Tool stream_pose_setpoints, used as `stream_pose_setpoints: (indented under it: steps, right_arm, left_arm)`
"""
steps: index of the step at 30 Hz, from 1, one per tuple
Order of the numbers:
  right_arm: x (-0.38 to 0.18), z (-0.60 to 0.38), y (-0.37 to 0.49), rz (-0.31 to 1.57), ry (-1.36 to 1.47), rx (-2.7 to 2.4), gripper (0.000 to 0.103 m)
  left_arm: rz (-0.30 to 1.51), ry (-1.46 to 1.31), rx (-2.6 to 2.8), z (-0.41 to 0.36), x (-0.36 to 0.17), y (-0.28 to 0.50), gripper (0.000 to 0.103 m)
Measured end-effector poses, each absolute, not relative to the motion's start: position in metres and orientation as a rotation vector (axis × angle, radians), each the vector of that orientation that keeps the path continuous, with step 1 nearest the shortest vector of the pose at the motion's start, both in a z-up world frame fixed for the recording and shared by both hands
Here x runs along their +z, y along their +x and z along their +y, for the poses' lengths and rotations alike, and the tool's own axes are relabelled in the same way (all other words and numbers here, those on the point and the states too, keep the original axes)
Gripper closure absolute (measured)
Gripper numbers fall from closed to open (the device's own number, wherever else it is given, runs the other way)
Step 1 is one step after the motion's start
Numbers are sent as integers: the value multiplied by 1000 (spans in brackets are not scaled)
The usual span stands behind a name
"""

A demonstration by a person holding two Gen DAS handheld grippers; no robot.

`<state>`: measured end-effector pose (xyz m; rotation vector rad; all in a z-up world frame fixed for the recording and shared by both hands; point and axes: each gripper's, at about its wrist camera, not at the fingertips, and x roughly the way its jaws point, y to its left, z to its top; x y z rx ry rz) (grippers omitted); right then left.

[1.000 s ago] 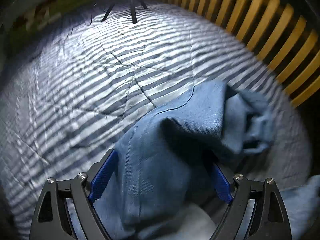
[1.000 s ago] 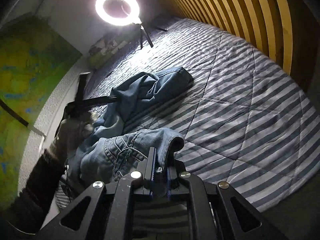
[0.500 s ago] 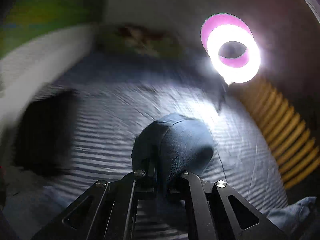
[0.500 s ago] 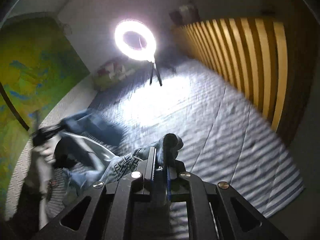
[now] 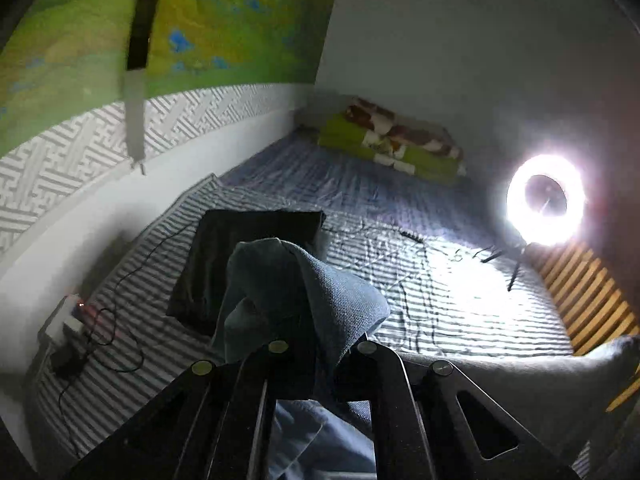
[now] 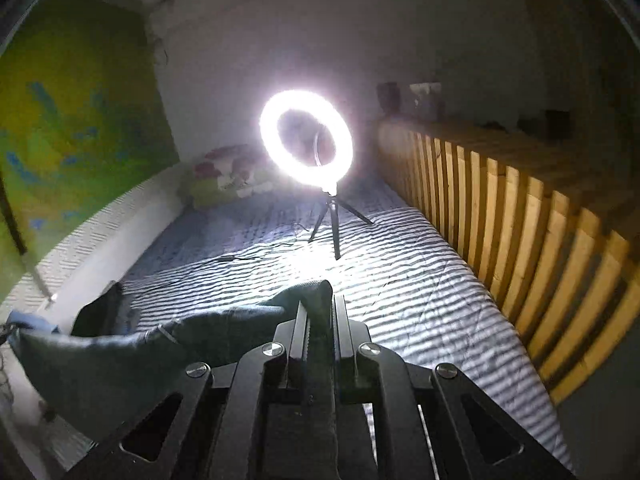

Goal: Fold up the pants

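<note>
Blue denim pants bulge up out of my left gripper, which is shut on a fold of the cloth; the fabric hides its fingertips. In the right wrist view the same pants stretch as a dark band from the left edge to my right gripper, which is shut on their edge. Both grippers hold the pants lifted above the striped bed.
A lit ring light on a small tripod stands on the bed ahead. A wooden slatted rail runs along the right. A dark folded garment lies left of centre, cables and a power strip by the wall, a folded blanket at the far end.
My left gripper went from open around the pants to shut on them. Both grippers rose and tilted up, lifting the pants off the bed and stretching them between them.
</note>
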<state>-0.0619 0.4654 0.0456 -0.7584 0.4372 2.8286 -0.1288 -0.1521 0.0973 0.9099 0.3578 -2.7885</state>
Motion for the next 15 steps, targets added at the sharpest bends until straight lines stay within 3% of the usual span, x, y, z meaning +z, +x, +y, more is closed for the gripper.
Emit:
stream_pose_setpoints:
  steps: [5,9,11,14,15]
  right_arm:
    - [12,490,-163,350,-832,2700,95]
    - [-63,510,-237,340,-1236,2551,89]
    - [-89,515,-233,369,-1288,2538,88]
    - [-108,520,-204,379,-1320,2540,76]
    - [-112,521,-189,417,-1334,2537,74]
  left_arm:
    - [223,977,-2723,-117,32,-232,97]
    - [292,1337,-2631,-100,-40,-296,75]
    - [253,1403,-2626,-89,-61,-300,71]
    - [204,1429,-2651,-81,-71,-286,64]
    - [204,1426,-2664,-83,-71,-277,57]
